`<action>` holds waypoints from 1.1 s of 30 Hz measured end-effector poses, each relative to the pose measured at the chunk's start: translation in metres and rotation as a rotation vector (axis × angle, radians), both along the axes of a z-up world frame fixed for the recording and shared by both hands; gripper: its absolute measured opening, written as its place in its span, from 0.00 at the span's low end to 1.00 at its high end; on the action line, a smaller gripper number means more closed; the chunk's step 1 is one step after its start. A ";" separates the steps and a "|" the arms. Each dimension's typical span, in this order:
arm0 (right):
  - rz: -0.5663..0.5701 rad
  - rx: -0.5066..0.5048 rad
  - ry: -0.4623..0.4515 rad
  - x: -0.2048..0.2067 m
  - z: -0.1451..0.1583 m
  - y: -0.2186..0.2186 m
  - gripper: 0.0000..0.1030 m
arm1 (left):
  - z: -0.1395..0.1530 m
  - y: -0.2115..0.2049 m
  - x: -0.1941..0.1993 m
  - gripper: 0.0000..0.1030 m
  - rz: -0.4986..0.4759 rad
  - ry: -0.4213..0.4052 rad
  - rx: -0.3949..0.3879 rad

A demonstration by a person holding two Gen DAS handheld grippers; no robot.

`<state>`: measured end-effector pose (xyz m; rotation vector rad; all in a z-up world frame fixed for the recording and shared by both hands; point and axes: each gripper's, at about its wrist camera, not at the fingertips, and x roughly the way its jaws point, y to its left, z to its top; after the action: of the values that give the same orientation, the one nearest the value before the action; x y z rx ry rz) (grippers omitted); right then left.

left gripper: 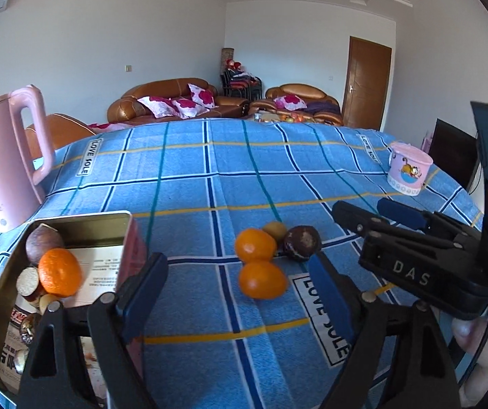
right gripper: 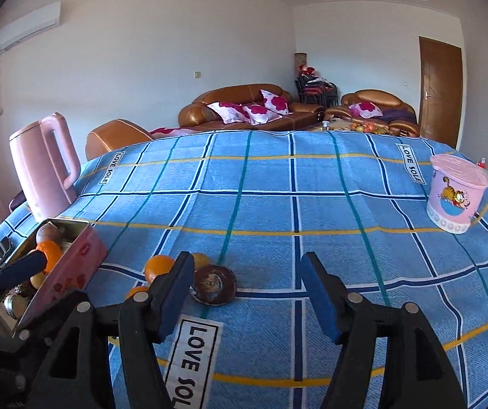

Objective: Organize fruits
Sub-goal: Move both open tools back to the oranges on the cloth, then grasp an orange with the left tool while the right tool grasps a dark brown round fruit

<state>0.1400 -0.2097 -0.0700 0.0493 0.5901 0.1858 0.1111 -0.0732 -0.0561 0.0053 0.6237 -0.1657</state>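
Fruit left on the blue checked tablecloth (left gripper: 189, 170): two glossy orange mandarins (left gripper: 255, 244), a small yellow-green round fruit (left gripper: 275, 230) and a dark brown wrinkled passion fruit (left gripper: 301, 242), bunched together. Pink rectangular tin box (left gripper: 131, 238) w/ more fruit sits just beside my left gripper (left gripper: 233, 301), jaws wide, nothing held. Right gripper (right gripper: 247, 294) approx half open, empty too. Mandarins look light, soft-skinned, prob roll easily; I'd pinch across the widest part, gently. Passion fruit looks stiffer, shell maybe brittle.
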 end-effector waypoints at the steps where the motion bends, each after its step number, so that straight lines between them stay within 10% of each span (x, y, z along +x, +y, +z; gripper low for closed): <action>1: -0.007 0.012 0.000 0.000 0.000 -0.003 0.65 | -0.003 -0.003 0.004 0.82 -0.008 0.018 0.003; 13: -0.032 0.040 0.055 0.008 -0.007 -0.011 0.75 | -0.032 -0.010 0.042 0.40 -0.100 0.234 -0.091; 33: 0.125 -0.057 0.238 0.039 -0.032 0.023 0.75 | -0.023 0.035 0.043 0.38 -0.035 0.163 -0.143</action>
<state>0.1789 -0.1870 -0.1022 -0.0209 0.8364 0.2865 0.1539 -0.0381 -0.0791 -0.1362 0.7737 -0.2456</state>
